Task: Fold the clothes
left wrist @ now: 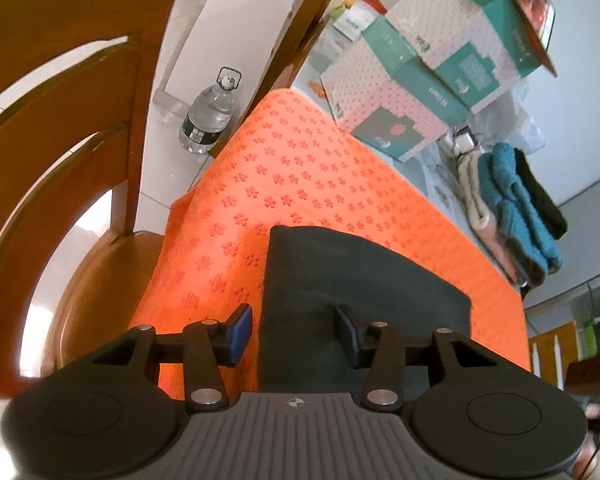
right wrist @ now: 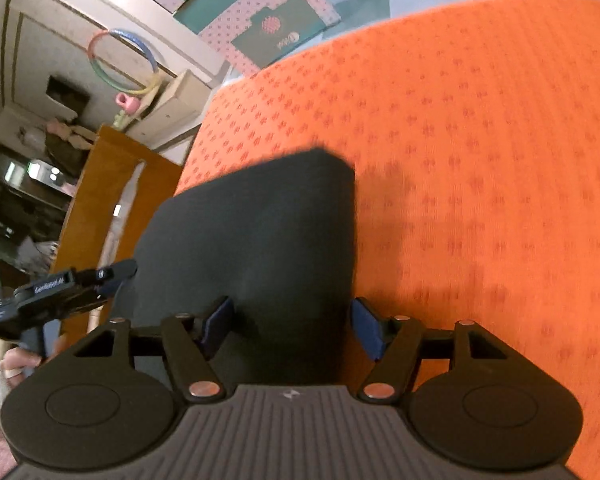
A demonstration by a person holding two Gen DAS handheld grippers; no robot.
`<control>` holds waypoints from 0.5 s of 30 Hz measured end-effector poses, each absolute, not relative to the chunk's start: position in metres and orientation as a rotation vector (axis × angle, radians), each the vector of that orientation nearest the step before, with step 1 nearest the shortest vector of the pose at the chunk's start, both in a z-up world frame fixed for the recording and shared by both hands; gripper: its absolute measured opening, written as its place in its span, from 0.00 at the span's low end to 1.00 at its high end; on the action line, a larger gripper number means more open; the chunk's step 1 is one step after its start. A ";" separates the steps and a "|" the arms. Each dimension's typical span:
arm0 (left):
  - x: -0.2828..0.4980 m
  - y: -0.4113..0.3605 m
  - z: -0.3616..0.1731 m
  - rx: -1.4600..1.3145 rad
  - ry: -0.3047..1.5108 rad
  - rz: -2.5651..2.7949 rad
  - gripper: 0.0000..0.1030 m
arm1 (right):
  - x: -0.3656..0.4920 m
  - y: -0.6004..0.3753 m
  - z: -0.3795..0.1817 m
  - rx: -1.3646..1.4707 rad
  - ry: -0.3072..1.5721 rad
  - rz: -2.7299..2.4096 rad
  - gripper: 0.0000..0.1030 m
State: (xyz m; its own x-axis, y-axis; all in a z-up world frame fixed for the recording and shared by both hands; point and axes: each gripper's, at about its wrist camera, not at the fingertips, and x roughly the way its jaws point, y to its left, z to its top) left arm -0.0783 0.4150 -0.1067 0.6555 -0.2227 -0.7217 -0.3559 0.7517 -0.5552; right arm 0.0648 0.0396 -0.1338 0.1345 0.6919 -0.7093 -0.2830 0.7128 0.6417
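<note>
Dark folded garment (left wrist: 360, 280) lies flat on the orange flower-print mat (left wrist: 284, 168), already a compact rectangle with rounded corners. In the left wrist view it runs from the jaws toward 12–1 o'clock, long axis roughly along the gripper's pointing line.

The left gripper (left wrist: 296, 334) straddles the garment's left edge: one blue pad over bare mat at 9 o'clock, the other over cloth at 3. Jaws spread, nothing pinched.

The right gripper (right wrist: 292, 328) sits over the near edge too, garment reaching to 12 o'clock. Jaws spread wider, bracketing almost the full width, the right pad at the garment's right edge. No pinch visible; cannot tell whether the pads touch fabric.

Both hands look about equally near; my guess is the next grab is at the near edge.

Open mat at 1–3 o'clock in the right view. Mat edge and wooden chair (left wrist: 60, 140) at 9–10 in the left view. Boxes (left wrist: 420, 80) and a stack of folded clothes (left wrist: 512, 216) sit well apart at 1–2.
</note>
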 end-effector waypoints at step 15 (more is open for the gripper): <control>-0.157 0.414 -0.105 -0.913 0.831 0.145 0.58 | 0.026 0.030 -0.150 0.552 1.212 0.716 0.79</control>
State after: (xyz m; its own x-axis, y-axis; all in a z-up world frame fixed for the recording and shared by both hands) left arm -0.1574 0.4136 -0.1047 0.6877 -0.2230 -0.6909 -0.4431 0.6249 -0.6428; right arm 0.0258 0.0303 -0.1503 0.1843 0.7484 -0.6371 -0.1972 0.6632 0.7220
